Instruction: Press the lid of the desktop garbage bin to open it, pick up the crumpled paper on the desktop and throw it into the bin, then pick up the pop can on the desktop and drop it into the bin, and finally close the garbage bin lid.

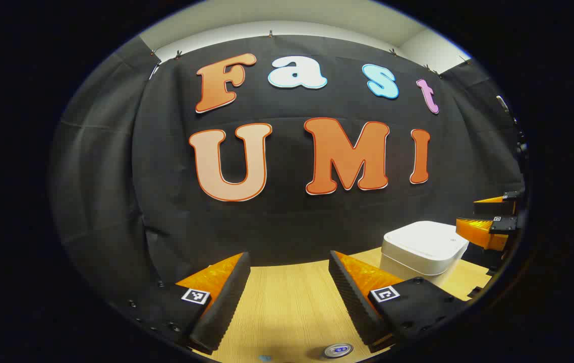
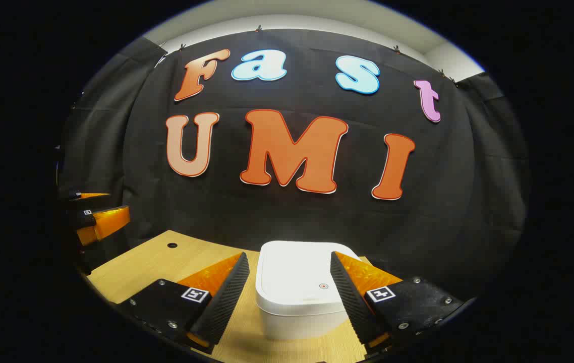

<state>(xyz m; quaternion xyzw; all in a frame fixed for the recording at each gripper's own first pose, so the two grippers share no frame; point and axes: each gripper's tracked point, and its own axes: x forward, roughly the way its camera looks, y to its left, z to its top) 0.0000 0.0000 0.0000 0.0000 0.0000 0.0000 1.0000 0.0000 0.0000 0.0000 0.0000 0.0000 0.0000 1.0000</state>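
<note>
One wooden desktop [image 2: 156, 264] is seen before the booth's black cloth wall, and on it stands one white garbage bin [image 2: 299, 297], its lid [image 2: 297, 277] lying flat and closed. In the right gripper view the bin is framed between the fingers of the right gripper [image 2: 289, 295], whose jaws are spread wide and hold nothing; a small round mark is seen on the lid near its front edge. In the left gripper view the same bin [image 1: 423, 252] is placed to the right, beyond the left gripper [image 1: 287, 297], likewise wide open and empty. One pop can [image 1: 337, 350] is glimpsed, top end only, at the lower edge of the left gripper view. A dark hole [image 2: 172, 245] in the desktop is seen in the right gripper view.
</note>
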